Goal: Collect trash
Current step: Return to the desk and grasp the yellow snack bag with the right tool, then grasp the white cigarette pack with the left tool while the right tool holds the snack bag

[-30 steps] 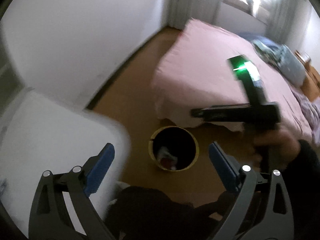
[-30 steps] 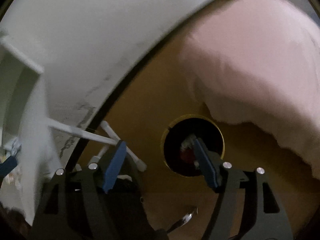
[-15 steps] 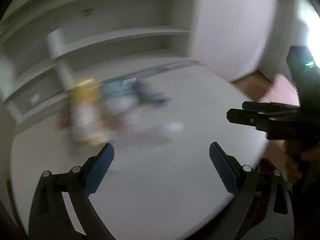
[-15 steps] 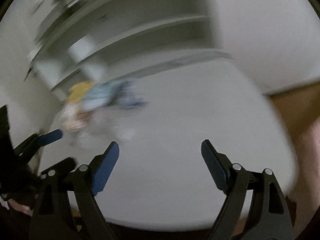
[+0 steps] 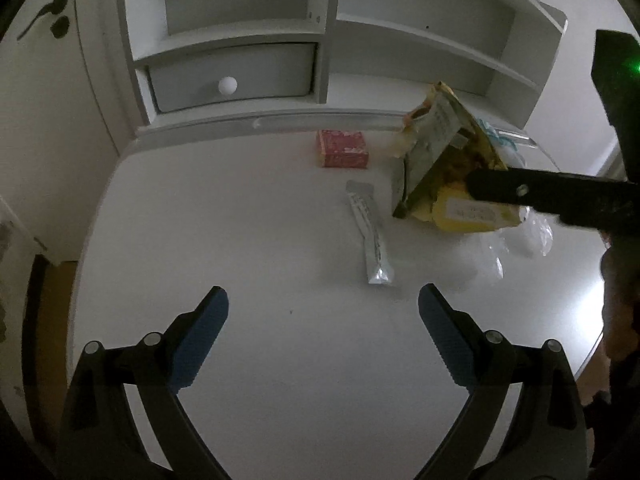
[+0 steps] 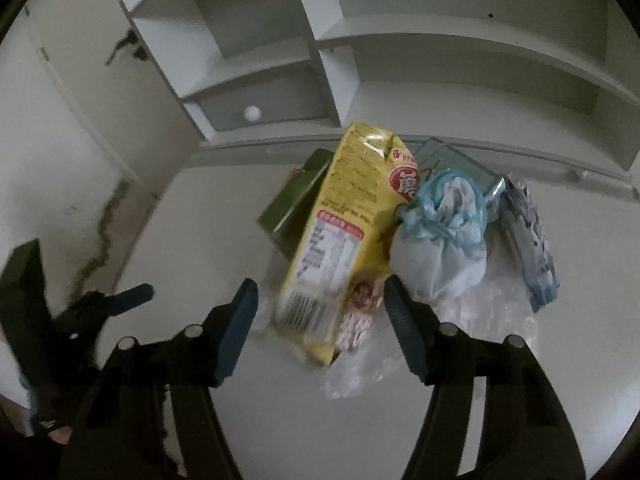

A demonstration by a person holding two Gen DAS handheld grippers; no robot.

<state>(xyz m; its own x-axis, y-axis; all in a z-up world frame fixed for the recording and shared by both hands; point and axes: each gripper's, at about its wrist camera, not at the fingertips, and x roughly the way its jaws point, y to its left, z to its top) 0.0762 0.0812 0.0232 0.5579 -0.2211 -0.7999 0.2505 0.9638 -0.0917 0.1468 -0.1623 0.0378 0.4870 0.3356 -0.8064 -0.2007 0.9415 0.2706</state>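
Note:
Trash lies on a white desk [image 5: 248,216]. In the left wrist view a silver stick wrapper [image 5: 370,236] and a small red box [image 5: 343,149] lie ahead of my open, empty left gripper [image 5: 322,322]. In the right wrist view my right gripper [image 6: 320,312] is open, its jaws on either side of the near end of a yellow snack bag [image 6: 340,236], not closed on it. A knotted pale blue bag [image 6: 444,228], a green packet [image 6: 296,196], a grey-blue wrapper [image 6: 528,236] and clear plastic [image 6: 460,312] lie around it. The yellow bag also shows in the left wrist view [image 5: 444,160].
A white shelf unit [image 5: 320,40] with a drawer and round knob [image 5: 227,85] stands along the desk's back edge. A white wall [image 6: 60,152] is to the left. The desk's front edge curves near me; brown floor [image 5: 60,280] shows at the left.
Both grippers swung from the floor bin beside the pink bed up to the white desk. The right gripper has come down around the yellow bag's near end.

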